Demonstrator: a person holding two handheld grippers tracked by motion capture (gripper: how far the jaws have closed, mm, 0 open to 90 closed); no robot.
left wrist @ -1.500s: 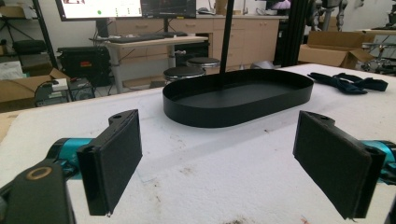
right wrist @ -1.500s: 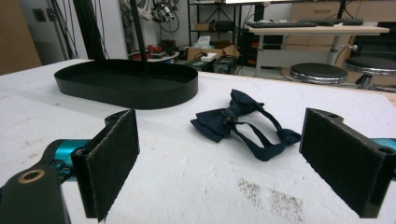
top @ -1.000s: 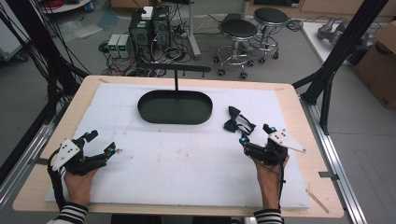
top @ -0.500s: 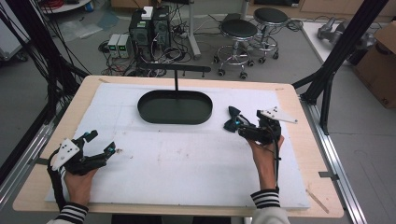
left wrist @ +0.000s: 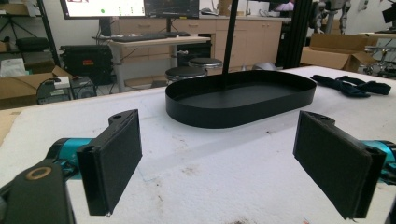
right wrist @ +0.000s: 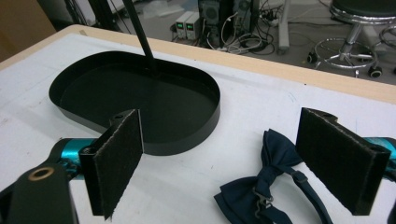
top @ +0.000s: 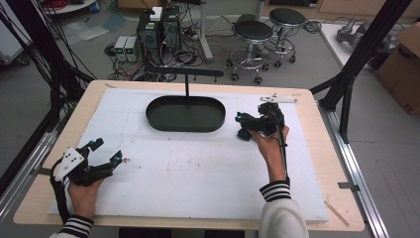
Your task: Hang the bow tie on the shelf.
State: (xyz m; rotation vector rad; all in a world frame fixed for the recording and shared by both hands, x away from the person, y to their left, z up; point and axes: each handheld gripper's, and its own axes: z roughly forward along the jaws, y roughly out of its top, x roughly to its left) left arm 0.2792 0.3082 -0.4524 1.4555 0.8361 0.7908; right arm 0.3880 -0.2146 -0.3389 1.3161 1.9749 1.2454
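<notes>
Right gripper point(right wrist: 243, 158) hung jaws wide over the navy bow tie point(right wrist: 266, 186), beside the black tray point(right wrist: 140, 93), seemingly lining up a pinch. Left gripper point(top: 106, 151) rested open, well apart.

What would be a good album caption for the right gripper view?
Open right gripper poised over a navy bow tie, beside the black oval tray.

We find even, bright overhead lighting, with only soft shadows on the white worktop point(top: 198, 163) and no strong glare. We note the high view is slightly soft overall. In both gripper views, the near pads point(left wrist: 114, 158) blur mildly.
</notes>
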